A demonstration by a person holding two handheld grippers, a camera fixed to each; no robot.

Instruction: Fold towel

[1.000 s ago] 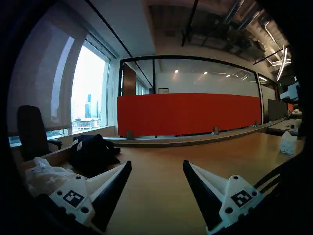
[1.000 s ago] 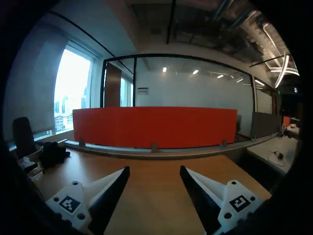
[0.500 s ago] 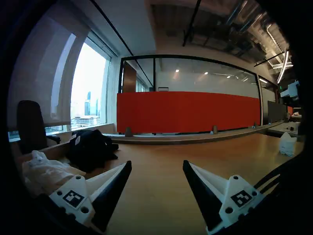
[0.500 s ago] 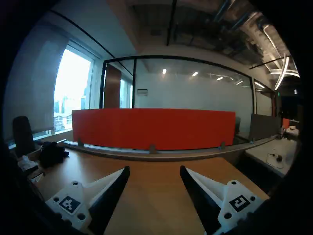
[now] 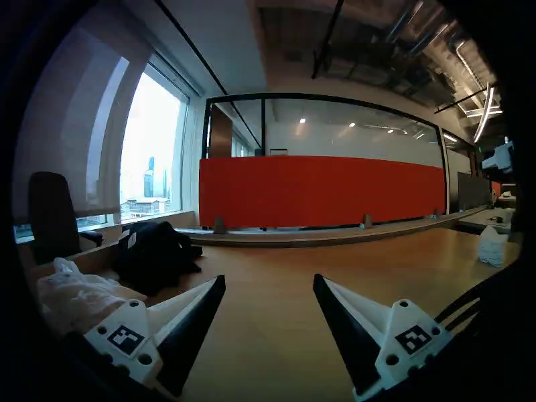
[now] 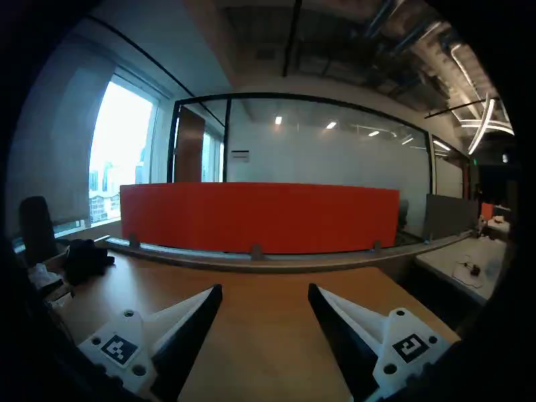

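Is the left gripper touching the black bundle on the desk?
Apart. Left gripper view: bare desk shows between the open left gripper and the black bundle beyond it.

Office rm w/ wood tabletop [image 5: 268,288], red divider panel [image 5: 321,191] along its far edge, glass partition [image 5: 348,127] behind. Big window [image 5: 151,167] w/ bright daylight, black chair [image 5: 53,221] nr it. Exposed ceiling pipes [image 5: 402,40], strip lights [image 5: 484,114].

Both cams low over desk [image 5: 281,301], facing red partition [image 5: 321,191].
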